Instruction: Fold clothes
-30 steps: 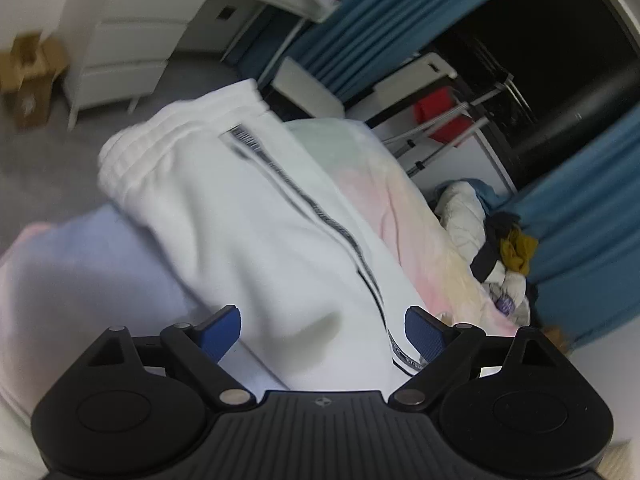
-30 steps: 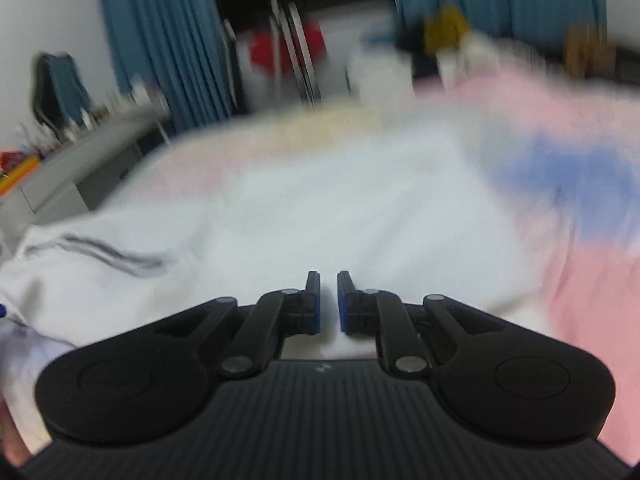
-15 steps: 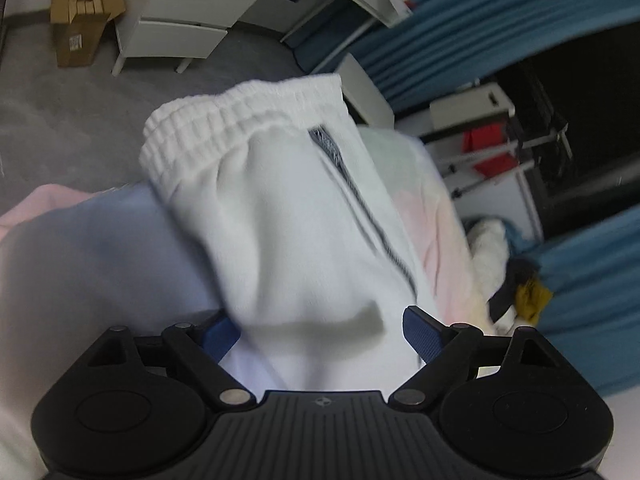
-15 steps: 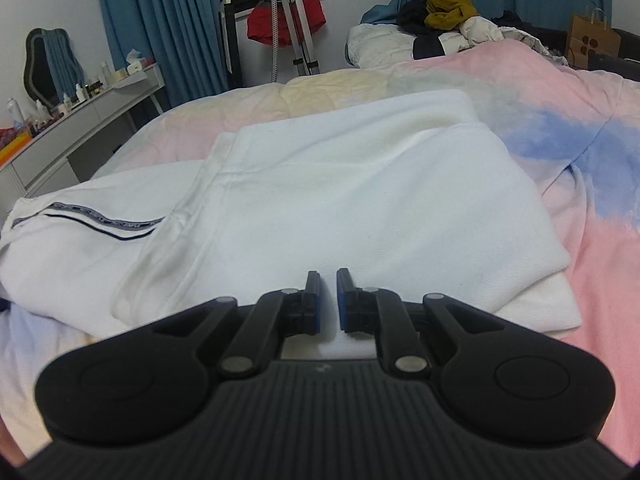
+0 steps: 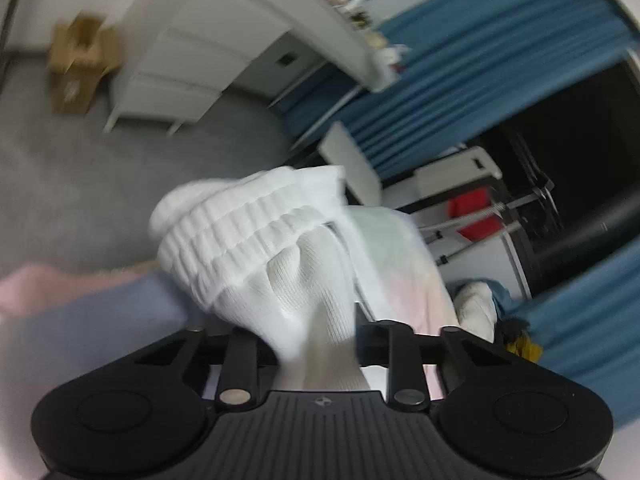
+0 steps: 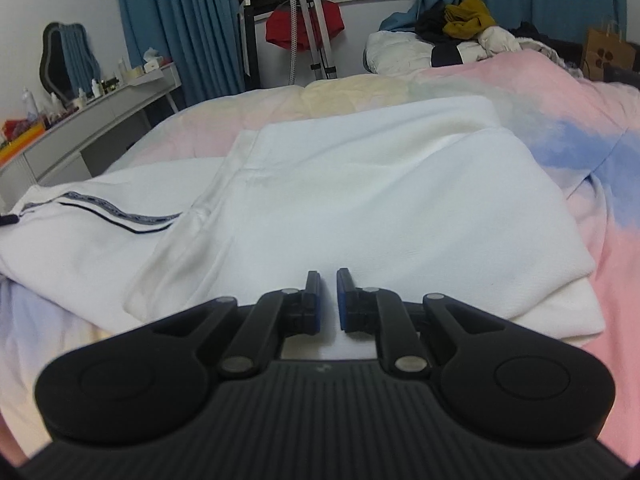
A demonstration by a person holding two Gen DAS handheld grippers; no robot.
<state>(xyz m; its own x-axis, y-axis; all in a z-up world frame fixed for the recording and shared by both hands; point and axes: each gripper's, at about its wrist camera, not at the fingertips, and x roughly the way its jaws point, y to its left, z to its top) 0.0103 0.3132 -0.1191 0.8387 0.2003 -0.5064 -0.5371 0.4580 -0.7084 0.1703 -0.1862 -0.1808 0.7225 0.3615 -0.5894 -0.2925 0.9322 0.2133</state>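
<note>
Since half a second back, the ribbed waistband [image 5: 248,232] of the white sweatpants [image 6: 360,200] has bunched right up in front of my left tool [image 5: 316,340], and that tool has gone from wide open to closed in on the fabric. On the left wrist cam the knit cloth is wadded between the two finger arms and covers the pads completely, so I can't see the tips, but the arms sit tight against the bundle on both sides. That view is pretty motion-blurred too.

My right tool [image 6: 328,300] looks the same as it did: fingers nearly together with only a thin slit between the blue pads [image 6: 314,300], and nothing visibly pinched in there. It sits low over the near edge of the pants.

From the right cam, the pants lie spread across the bed [image 6: 580,128], which has a pastel pink, blue and yellow duvet. One part is folded over on top, and the leg with the dark side stripe [image 6: 120,216] runs out to the left.

Further out: a pile of other clothes [image 6: 460,36] at the far end of the bed, a red thing on a metal stand [image 6: 306,24] by the blue curtains [image 6: 180,28], a grey dresser [image 6: 100,120] with bottles on it at left, and a cardboard box [image 5: 80,68] on the floor in the left cam.
</note>
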